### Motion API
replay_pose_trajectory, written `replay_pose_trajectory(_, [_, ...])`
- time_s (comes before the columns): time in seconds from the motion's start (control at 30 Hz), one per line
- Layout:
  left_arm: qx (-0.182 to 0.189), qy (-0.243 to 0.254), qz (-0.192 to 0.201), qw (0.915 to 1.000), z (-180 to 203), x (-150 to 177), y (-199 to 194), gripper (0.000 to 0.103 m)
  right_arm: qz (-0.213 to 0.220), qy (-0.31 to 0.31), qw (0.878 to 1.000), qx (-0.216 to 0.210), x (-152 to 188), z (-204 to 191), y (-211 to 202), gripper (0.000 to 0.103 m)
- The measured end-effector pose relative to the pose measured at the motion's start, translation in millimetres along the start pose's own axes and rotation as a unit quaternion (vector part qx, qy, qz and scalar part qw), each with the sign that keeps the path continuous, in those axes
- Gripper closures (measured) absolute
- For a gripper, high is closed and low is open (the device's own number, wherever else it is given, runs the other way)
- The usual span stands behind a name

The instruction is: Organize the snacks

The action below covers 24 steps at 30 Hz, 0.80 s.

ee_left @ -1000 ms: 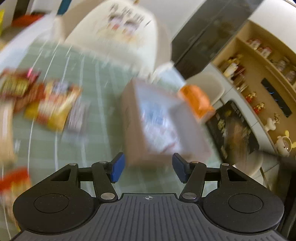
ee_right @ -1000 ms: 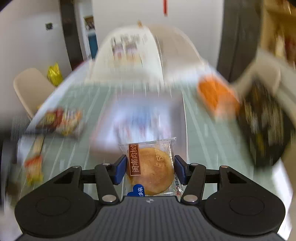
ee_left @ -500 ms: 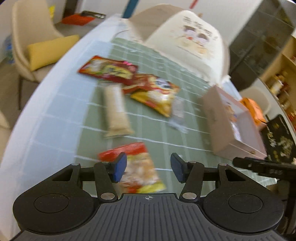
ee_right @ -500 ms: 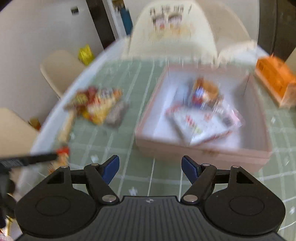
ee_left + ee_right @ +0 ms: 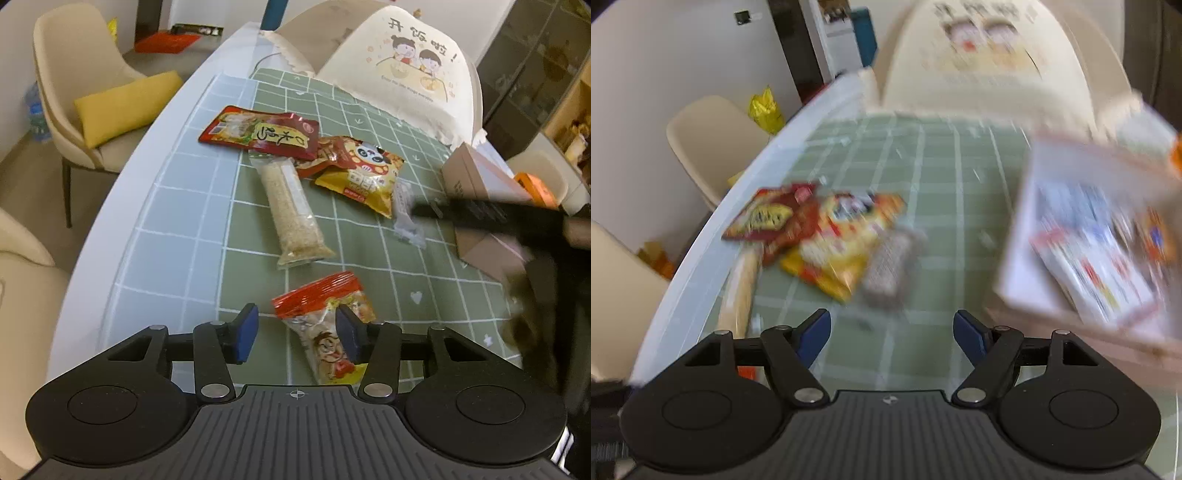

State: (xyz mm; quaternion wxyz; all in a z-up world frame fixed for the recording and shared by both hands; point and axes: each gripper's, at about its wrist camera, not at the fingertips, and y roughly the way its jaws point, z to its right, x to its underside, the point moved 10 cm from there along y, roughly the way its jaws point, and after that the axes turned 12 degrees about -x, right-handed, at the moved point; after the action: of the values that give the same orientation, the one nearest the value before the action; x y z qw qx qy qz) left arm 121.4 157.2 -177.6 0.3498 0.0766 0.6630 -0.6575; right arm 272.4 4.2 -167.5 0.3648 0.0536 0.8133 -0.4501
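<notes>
My left gripper (image 5: 295, 330) is open, low over the green checked cloth, with a red-topped clear snack bag (image 5: 321, 325) lying partly between its fingers. Beyond lie a long sesame bar (image 5: 291, 210), a red pouch (image 5: 258, 131), a yellow panda bag (image 5: 362, 173) and a small clear packet (image 5: 406, 214). My right gripper (image 5: 892, 334) is open and empty above the cloth, with the yellow bag (image 5: 834, 247) and the clear packet (image 5: 892, 266) ahead of it. The cardboard box (image 5: 1027, 236) holding several packets is to its right; it also shows in the left wrist view (image 5: 476, 177).
A cream chair with a cartoon cover (image 5: 406, 70) stands at the far side. A chair with a yellow cushion (image 5: 122, 103) is at the left. An orange pack (image 5: 535, 188) lies beyond the box. The table's white edge (image 5: 122, 206) curves along the left.
My right gripper let go of the round cake packet into the box, opened, and swung left toward the loose snacks. My left gripper swung from the box to the red-topped bag and came closer.
</notes>
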Motion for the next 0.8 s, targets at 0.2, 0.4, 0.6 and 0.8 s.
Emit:
replay_pose_trajectory(0.2, [0.021,-0.002,-0.018,0.9996,2,6,4,0.052,0.031,-0.021,0.999,0.029,-59,-9,50,0.029])
replay_pose_trajectory(0.4, [0.041,0.014,-0.030,0.9986,15,11,7,0.054,-0.021,-0.001,1.000,-0.003,-79,14,97,0.032])
replay_pose_trajectory(0.6, [0.044,0.010,-0.023,0.9987,12,2,9,0.058,-0.045,0.010,0.996,-0.081,-38,-4,74,0.047])
replay_pose_trajectory(0.8, [0.038,0.011,-0.012,0.9992,6,-12,4,0.058,-0.058,-0.042,0.993,-0.097,14,-28,37,0.051])
